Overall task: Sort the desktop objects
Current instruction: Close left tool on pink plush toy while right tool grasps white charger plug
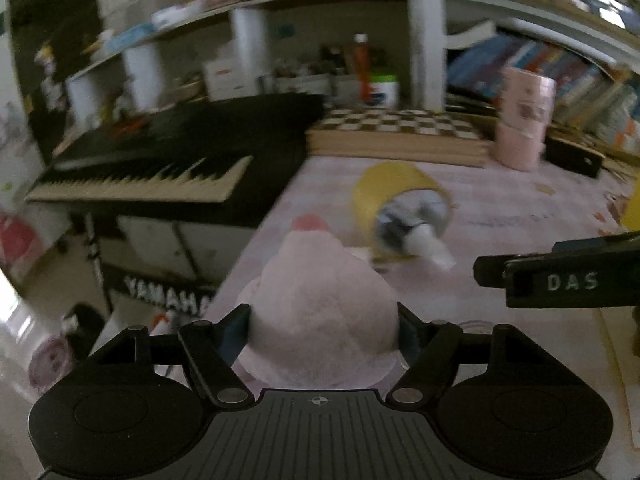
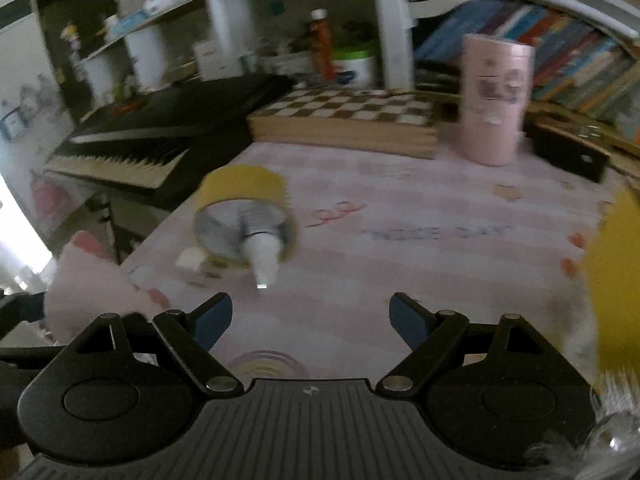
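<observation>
My left gripper (image 1: pixel 324 330) has a pink plush toy (image 1: pixel 320 316) sitting between its jaws, the blue pads right against the toy's sides; the picture is too blurred to tell whether they press in or only touch. The toy sits at the near left edge of the tabletop (image 2: pixel 420 216), which wears a pink striped cloth. My right gripper (image 2: pixel 310 318) hovers with its jaws apart and nothing between them, only bare cloth beyond.

A little farther out lies a yellow tape roll (image 2: pixel 244 208) on its side, with a small white-tipped bottle (image 2: pixel 262 252) poking out of its hollow toward me. Just beside the roll, on its left, lies a small pale block (image 2: pixel 190 260). At the far side lie a checkered board (image 2: pixel 352 116) and, to its right, a pink cylinder (image 2: pixel 494 104) standing upright. A black keyboard (image 1: pixel 160 164) stands off the tabletop's far left.
</observation>
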